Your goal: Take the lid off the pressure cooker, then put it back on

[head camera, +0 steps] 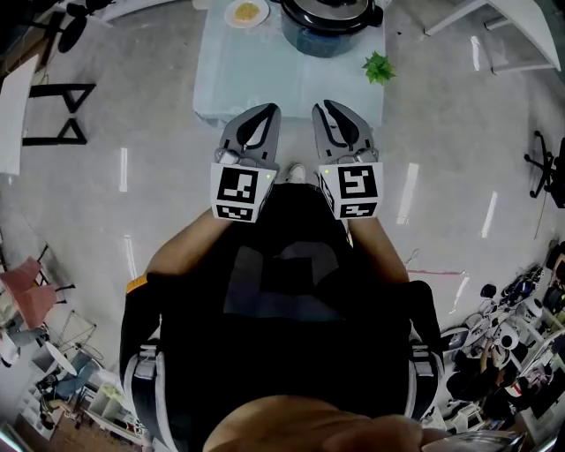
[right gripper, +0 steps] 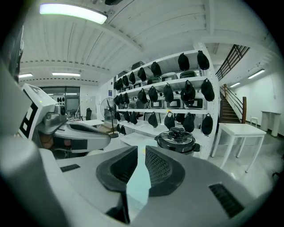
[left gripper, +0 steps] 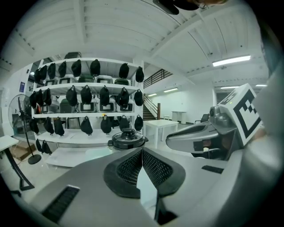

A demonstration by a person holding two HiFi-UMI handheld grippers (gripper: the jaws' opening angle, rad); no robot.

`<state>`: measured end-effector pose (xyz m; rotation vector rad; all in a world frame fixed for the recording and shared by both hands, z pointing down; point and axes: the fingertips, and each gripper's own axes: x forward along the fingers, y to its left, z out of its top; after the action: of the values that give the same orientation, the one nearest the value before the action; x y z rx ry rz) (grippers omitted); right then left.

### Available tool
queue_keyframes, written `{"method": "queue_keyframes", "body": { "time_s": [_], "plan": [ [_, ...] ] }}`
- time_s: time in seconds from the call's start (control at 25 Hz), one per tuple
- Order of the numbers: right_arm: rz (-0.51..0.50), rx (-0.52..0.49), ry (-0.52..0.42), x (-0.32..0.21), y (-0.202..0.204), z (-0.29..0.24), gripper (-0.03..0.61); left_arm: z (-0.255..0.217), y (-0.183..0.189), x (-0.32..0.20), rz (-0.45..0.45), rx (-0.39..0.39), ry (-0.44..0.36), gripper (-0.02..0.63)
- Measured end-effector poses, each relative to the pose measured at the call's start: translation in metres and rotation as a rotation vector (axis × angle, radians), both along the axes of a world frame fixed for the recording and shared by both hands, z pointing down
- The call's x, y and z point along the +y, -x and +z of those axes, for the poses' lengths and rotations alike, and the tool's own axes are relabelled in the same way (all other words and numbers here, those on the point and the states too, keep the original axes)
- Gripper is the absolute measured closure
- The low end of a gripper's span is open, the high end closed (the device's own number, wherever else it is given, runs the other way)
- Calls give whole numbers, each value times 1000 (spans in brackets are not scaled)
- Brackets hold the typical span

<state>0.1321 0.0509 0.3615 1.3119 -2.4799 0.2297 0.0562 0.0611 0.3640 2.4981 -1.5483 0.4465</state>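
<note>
The lidded pressure cooker (head camera: 328,26) stands well ahead of both empty tongs, straight beyond the right tongs (head camera: 325,107), jaws slightly parted, and rightward of the left tongs (head camera: 267,109), jaws closed together.

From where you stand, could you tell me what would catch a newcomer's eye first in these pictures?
The left gripper and right gripper sit side by side at the head view's centre, empty, each bearing a black-and-white marker cube. Beyond them the cooker, lid on, stands on a pale table at the top edge. Behind it, white shelves hold rows of black bags.
</note>
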Motion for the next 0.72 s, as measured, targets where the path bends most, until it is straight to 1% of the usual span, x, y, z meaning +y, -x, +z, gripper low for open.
{"method": "queue_keyframes", "body": {
  "time_s": [0.2,0.56,0.6,0.68,0.72],
  "plan": [
    [5,-2,-4,12,-10,-1,511,1,-11,12,6,-4,4,603],
    [13,8,0,26,-20,3,515,2,-17,23,1,6,1,603],
    [13,8,-3,27,-20,2,522,2,-17,24,1,5,0,603],
    [7,8,-5,30,-19,2,560,2,-17,25,2,5,-2,603],
    [3,9,-5,31,-18,2,561,2,-17,26,3,5,-2,603]
  ]
}}
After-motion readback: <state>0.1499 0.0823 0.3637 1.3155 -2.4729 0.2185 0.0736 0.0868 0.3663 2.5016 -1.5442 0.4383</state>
